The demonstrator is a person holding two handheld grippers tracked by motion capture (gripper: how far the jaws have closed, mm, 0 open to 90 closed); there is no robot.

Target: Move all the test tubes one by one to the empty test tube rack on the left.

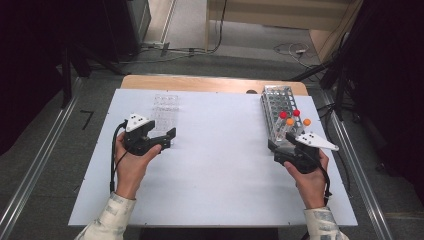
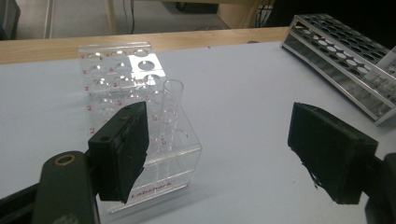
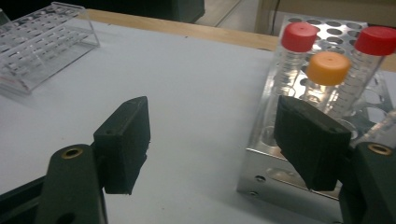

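Clear uncapped tube (image 2: 171,109) upright in clear acrylic rack (image 2: 140,140); capped tubes (image 3: 327,77) upright in metal rack (image 3: 299,154).

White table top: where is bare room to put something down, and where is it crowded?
The widest free patch of the white table top lies between the clear plastic tube rack on the left and the metal tube rack on the right, down to the near edge. It is crowded around the metal rack, where red- and orange-capped tubes stand beside the right claw.
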